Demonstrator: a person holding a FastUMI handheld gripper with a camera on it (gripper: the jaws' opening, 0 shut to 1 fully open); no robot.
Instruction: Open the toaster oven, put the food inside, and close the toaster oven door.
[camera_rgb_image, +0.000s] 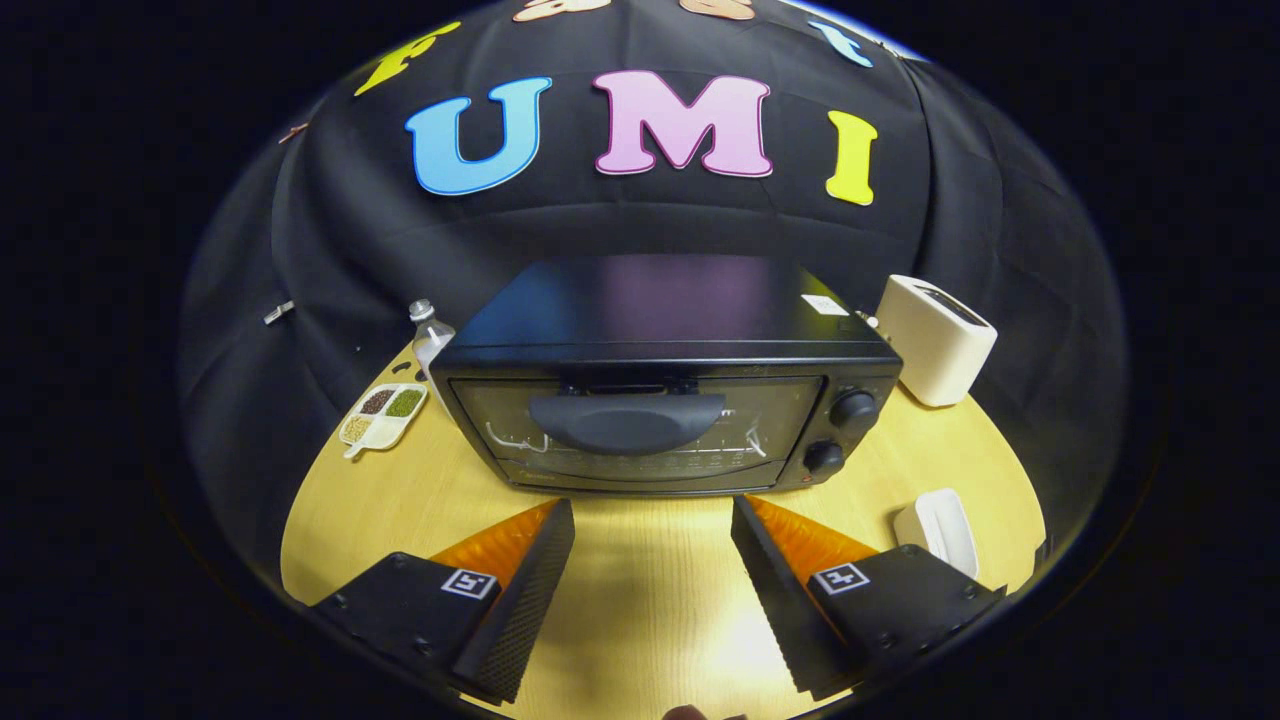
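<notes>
A black toaster oven (660, 390) stands on the wooden table just beyond my fingers, its glass door shut. A wide dark handle (626, 420) sits across the upper part of the door, and two round knobs (853, 408) are stacked on its right side. Through the glass I make out a wire rack. My gripper (652, 512) is open, with bare table between the fingers, its tips a short way in front of the oven's lower edge. A small white dish (940, 525) lies on the table to the right of the right finger; I cannot tell what it holds.
A white pop-up toaster (935, 340) stands right of the oven. Left of the oven are a clear bottle (430, 335) and a white divided tray (385, 415) with grains. The light wooden table (650, 600) curves round at the sides.
</notes>
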